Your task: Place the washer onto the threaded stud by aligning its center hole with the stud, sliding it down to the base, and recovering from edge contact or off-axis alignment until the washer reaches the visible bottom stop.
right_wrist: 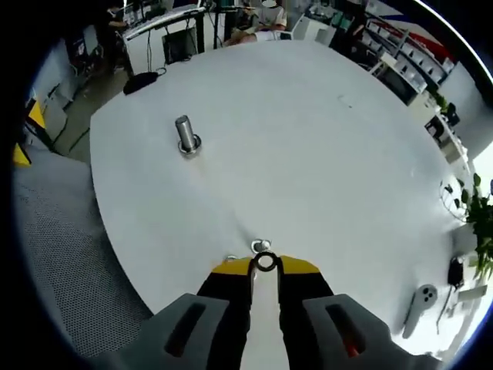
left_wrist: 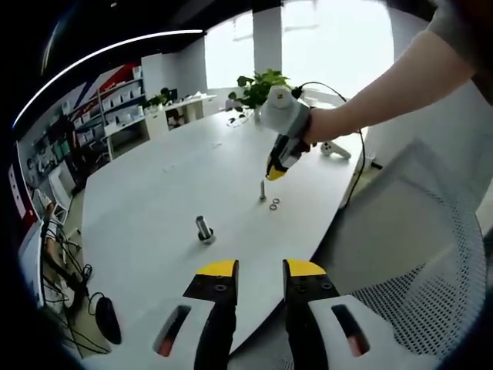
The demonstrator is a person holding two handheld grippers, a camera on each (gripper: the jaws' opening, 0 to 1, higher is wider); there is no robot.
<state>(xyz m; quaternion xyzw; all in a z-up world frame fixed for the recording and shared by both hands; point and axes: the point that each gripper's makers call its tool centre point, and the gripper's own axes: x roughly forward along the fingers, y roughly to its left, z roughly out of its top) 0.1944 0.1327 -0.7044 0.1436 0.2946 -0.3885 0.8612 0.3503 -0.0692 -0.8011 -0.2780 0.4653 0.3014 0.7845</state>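
Table (right_wrist: 323, 139) carries a bare stud (left_wrist: 263, 190) with spare washers (left_wrist: 274, 205) beside it, so threading is not yet done: right claw (right_wrist: 265, 264) hovers above, pinching a washer (right_wrist: 266, 262), while left claw (left_wrist: 260, 269) waits slightly open and empty.

No legible text, label, brand, number or sign in either view. Left gripper view: shelving (left_wrist: 115, 104) at upper left of the frame carries boxes and coloured panels; any print on them is too small and blurred to read. Right gripper view: shelves (right_wrist: 400, 58) at upper right of the frame likewise show no readable characters. White table (right_wrist: 308, 139), centre of the frame, shows no readable marking.
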